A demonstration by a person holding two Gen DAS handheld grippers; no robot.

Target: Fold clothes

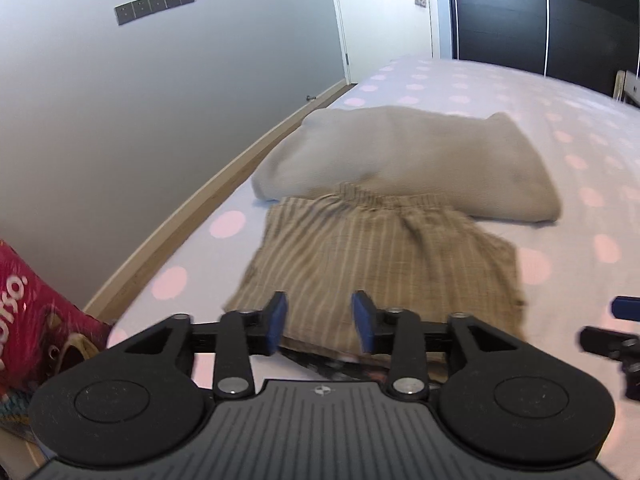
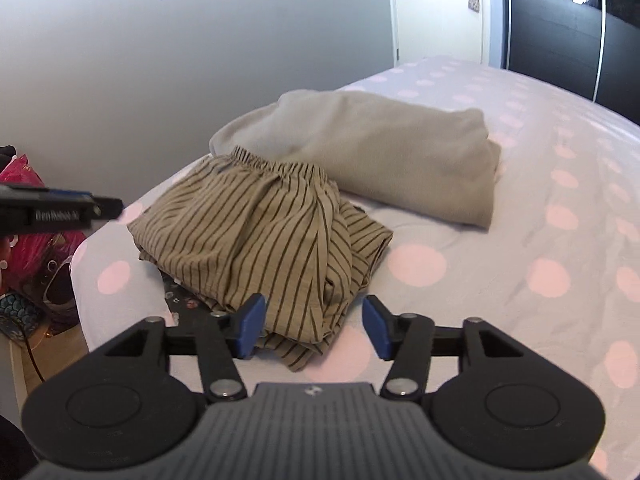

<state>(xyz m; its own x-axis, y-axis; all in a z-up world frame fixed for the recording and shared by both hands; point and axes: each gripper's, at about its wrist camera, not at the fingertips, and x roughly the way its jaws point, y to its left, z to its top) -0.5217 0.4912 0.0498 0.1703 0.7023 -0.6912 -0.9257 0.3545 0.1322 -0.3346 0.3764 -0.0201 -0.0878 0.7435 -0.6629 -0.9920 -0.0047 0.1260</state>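
"Gen Robot" lettering, partly blurred, is seen on the left gripper [image 2: 60,210] body; "orso" is read on the pink bag [image 1: 36,320] at near left. The striped shorts [image 2: 256,240] are laid folded on the polka-dot bed [image 2: 540,220], just beyond both grippers. Left gripper & right gripper [image 2: 314,326] are released, nothing held. A beige folded garment [image 2: 380,152] is touched by the waistband's far edge. Open sheet is left at right; bed edge is near left.

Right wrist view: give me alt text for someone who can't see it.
The open right gripper hovers over the near edge of tan striped shorts lying loosely folded on a polka-dot bed. A folded beige garment lies just behind them, and the left gripper enters at left.
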